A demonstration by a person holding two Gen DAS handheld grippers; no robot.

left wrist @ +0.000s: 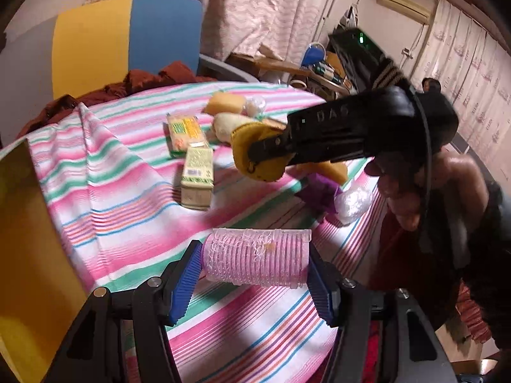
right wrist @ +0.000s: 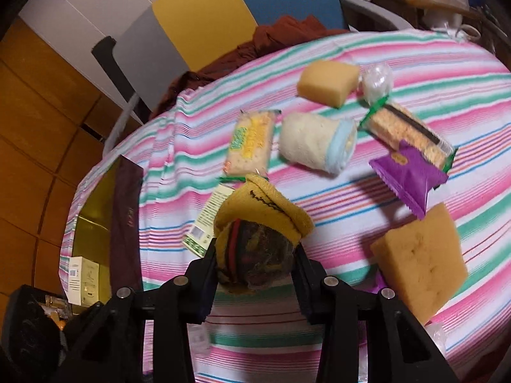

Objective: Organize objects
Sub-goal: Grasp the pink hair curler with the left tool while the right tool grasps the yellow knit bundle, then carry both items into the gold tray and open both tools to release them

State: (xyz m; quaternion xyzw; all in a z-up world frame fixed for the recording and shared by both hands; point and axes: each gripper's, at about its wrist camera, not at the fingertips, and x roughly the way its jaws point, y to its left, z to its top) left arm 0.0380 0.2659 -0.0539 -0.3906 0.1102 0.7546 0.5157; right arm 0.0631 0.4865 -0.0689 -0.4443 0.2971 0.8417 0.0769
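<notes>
A round desk (right wrist: 447,57) is covered by a cloth striped in pink, green, white and blue; a yellow and blue chair (left wrist: 127,38) draped with rust-red fabric stands behind it, and pale patterned curtains (left wrist: 271,9) line the room; a gold-lined box (right wrist: 95,201) sits at the desk's left edge. A translucent pink hair roller (left wrist: 257,257), cylindrical and ridged, is clamped end to end between the blue ribbed pads of the left hand-held gripper (left wrist: 252,274), above the cloth; a rolled yellow sock (right wrist: 262,233) with dark striped knit is gripped by the right hand-held gripper (right wrist: 255,265), also above the desk. Porous yellow sponges (right wrist: 418,255), cracker packets (right wrist: 249,142), a purple sachet (right wrist: 408,175) and a cream towel roll (right wrist: 316,143) are scattered on the cloth.
</notes>
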